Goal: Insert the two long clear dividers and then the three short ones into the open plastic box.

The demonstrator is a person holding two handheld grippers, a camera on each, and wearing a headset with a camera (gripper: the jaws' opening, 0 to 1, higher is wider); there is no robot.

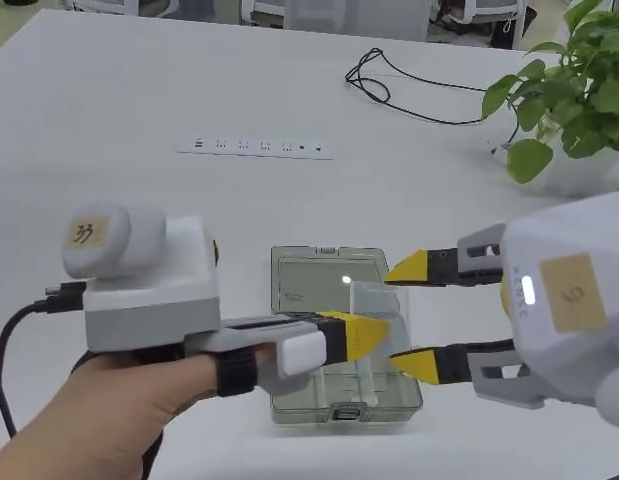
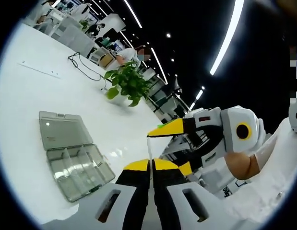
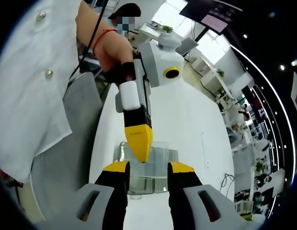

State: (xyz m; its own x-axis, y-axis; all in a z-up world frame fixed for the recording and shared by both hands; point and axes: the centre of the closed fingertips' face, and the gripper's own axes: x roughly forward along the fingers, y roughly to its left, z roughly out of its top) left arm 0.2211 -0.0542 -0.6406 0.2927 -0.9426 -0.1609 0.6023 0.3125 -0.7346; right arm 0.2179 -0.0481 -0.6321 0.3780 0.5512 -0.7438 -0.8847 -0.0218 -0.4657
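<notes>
The clear plastic box [image 1: 341, 398] lies open on the white table, its lid [image 1: 327, 279] folded back flat. Dividers stand in its base [image 2: 77, 166]. My left gripper [image 1: 369, 335] hovers over the box, shut on a small clear divider [image 1: 375, 303]. The left gripper view shows that divider as a thin edge [image 2: 148, 149] rising from the closed jaws [image 2: 150, 165]. My right gripper [image 1: 414, 317] comes in from the right, open, with one yellow jaw above and one below the divider and the left tip. Seen from the right gripper [image 3: 147, 166], the left gripper's yellow tip [image 3: 138, 139] sits just ahead, above the box [image 3: 150, 178].
A white power strip [image 1: 255, 147] lies beyond the box. A black cable [image 1: 389, 85] loops at the far side of the table. At the right edge stands a potted plant [image 1: 574, 90]. A grey chair [image 3: 66, 143] is behind the person's white coat.
</notes>
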